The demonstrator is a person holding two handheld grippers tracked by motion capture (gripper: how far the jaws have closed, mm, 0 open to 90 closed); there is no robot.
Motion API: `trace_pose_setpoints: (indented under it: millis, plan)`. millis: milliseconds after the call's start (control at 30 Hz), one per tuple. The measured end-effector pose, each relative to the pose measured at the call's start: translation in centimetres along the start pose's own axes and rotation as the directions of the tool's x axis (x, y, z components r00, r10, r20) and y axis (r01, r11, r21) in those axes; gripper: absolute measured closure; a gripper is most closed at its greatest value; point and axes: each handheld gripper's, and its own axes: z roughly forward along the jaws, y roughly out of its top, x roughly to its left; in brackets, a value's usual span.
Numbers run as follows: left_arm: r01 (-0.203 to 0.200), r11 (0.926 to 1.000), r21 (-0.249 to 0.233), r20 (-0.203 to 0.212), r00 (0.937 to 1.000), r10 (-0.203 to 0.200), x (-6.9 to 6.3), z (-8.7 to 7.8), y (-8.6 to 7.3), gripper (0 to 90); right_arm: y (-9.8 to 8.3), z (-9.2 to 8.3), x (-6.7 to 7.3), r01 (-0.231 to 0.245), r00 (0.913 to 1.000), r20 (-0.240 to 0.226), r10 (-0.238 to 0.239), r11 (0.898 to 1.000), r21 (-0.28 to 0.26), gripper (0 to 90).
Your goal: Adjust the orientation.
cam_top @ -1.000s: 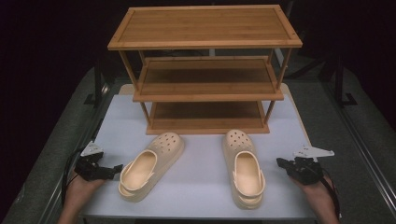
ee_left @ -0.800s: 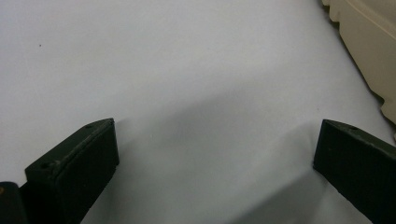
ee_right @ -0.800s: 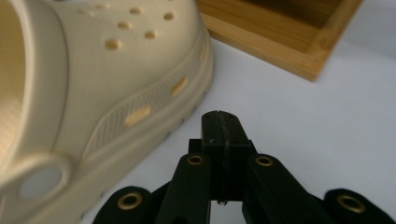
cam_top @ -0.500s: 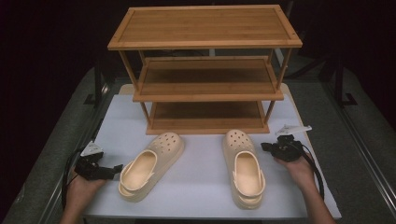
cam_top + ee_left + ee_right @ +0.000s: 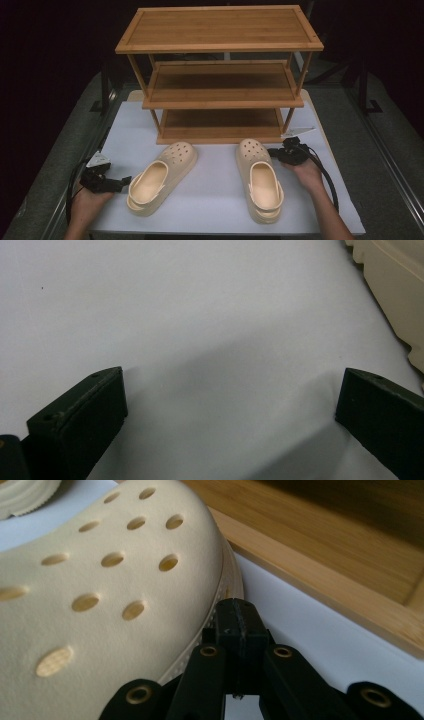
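Your right tool (image 5: 272, 151) sits right of centre in the high view, its jaws pressed together with nothing between them. In the right gripper view the closed tips (image 5: 239, 625) rest against the sole rim of the right clog (image 5: 100, 580), beside its perforated toe. That clog (image 5: 259, 177) lies on the white counter (image 5: 210, 200), toe pointing toward the bamboo shoe rack (image 5: 220, 75) at the top of the frame.

Your left tool (image 5: 125, 181) is at the lower left, jaws spread wide over bare counter (image 5: 200, 315), gripping nothing. The left clog (image 5: 160, 175) lies just beside it, angled up and right; its edge (image 5: 395, 285) shows in the upper right corner of the left gripper view.
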Motion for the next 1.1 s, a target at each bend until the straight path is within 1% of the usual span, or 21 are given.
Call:
trace_pose_setpoints:
  millis: [133,333,467,667,700,733,767,800,933,1000,1100]
  plan:
    - [-0.001,1.0000,0.001,0.000,1.0000,0.001,0.0,0.0,0.0,0.0,0.8,0.8,0.6,0.003,0.9999,-0.017,-0.003,1.000,-0.001,90.0]
    - [-0.001,1.0000,0.001,0.000,1.0000,0.001,0.0,0.0,0.0,0.0,2.0,2.1,1.5,0.044,0.9988,-0.024,-0.043,0.999,0.015,89.9]
    - [-0.001,1.0000,0.001,0.000,1.0000,0.001,0.0,0.0,0.0,0.0,2.8,2.9,2.2,0.051,0.9978,-0.044,-0.050,0.999,0.018,89.9]
    - [-0.001,1.0000,0.001,0.000,1.0000,0.001,0.0,0.0,0.0,0.0,4.0,4.3,3.3,0.093,0.9934,-0.069,-0.091,0.995,0.019,89.9]
    - [-0.001,1.0000,0.002,0.001,1.0000,0.001,0.0,0.0,0.0,0.0,4.2,4.5,3.5,0.092,0.9931,-0.075,-0.090,0.996,0.020,89.9]
    - [-0.001,1.0000,0.002,0.001,1.0000,0.001,0.0,0.0,0.0,0.0,4.3,4.6,3.7,0.101,0.9921,-0.076,-0.100,0.995,0.019,89.9]
    - [-0.001,1.0000,0.002,0.001,1.0000,0.001,0.0,0.0,0.0,0.0,4.6,4.8,4.0,0.098,0.9920,-0.082,-0.096,0.995,0.021,89.9]
    - [-0.001,1.0000,0.001,0.001,1.0000,0.001,0.0,0.0,0.0,0.0,4.8,5.1,4.3,0.109,0.9905,-0.087,-0.106,0.994,0.023,89.9]
    - [-0.001,1.0000,0.002,0.001,1.0000,0.001,0.0,0.0,0.0,0.0,5.3,5.9,5.1,0.124,0.9872,-0.105,-0.120,0.992,0.025,89.9]
    - [-0.001,1.0000,0.001,0.001,1.0000,0.001,0.0,0.0,0.0,0.0,5.4,5.9,5.2,0.120,0.9881,-0.099,-0.117,0.993,0.018,89.1]
    - [0.000,1.0000,0.001,0.001,1.0000,0.000,0.0,0.0,0.0,0.0,5.3,5.2,4.8,0.107,0.9903,-0.090,-0.106,0.994,0.010,85.2]
